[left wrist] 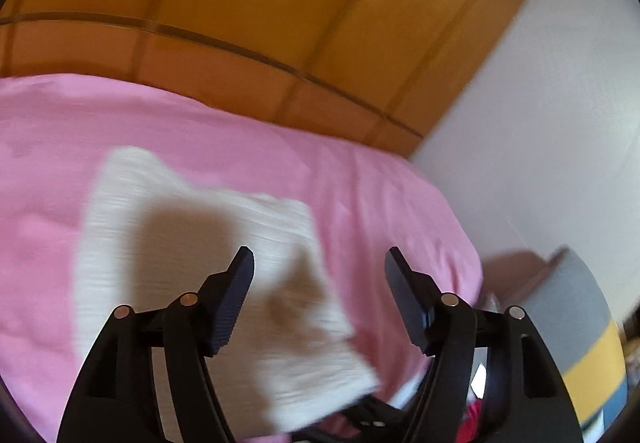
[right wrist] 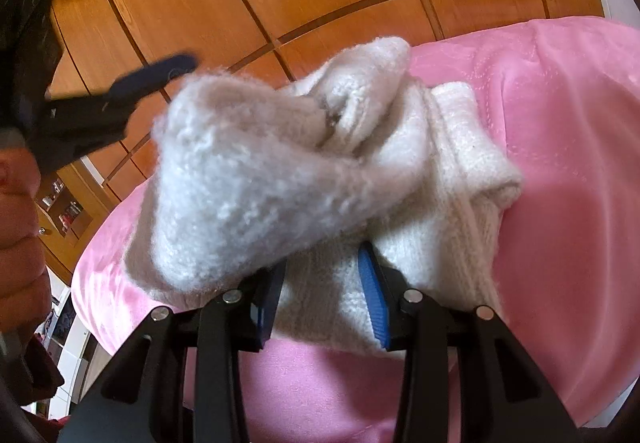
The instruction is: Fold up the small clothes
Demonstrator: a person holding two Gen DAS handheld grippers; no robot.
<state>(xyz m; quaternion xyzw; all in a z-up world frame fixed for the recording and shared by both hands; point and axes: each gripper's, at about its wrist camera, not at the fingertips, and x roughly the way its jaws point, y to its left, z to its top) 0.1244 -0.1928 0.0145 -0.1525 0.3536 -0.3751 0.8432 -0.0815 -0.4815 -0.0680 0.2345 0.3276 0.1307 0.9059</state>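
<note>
A small white fuzzy knit garment [right wrist: 280,171] lies bunched on the pink bed cover [right wrist: 568,163]. My right gripper [right wrist: 324,271] has its fingers around the garment's near end, which fills the gap between the blue pads [right wrist: 372,295]. In the left wrist view the same white garment [left wrist: 200,263] looks flat and blurred on the pink cover [left wrist: 280,147]. My left gripper [left wrist: 320,263] is open and empty above it. The left gripper also shows at the upper left of the right wrist view [right wrist: 152,79], above the garment.
A wooden panelled wardrobe [left wrist: 280,3] stands behind the bed. A white wall [left wrist: 540,123] is to the right. A grey, yellow and blue object [left wrist: 576,323] sits beside the bed's right edge. A hand [right wrist: 20,223] and shelves with small items [right wrist: 64,203] are at left.
</note>
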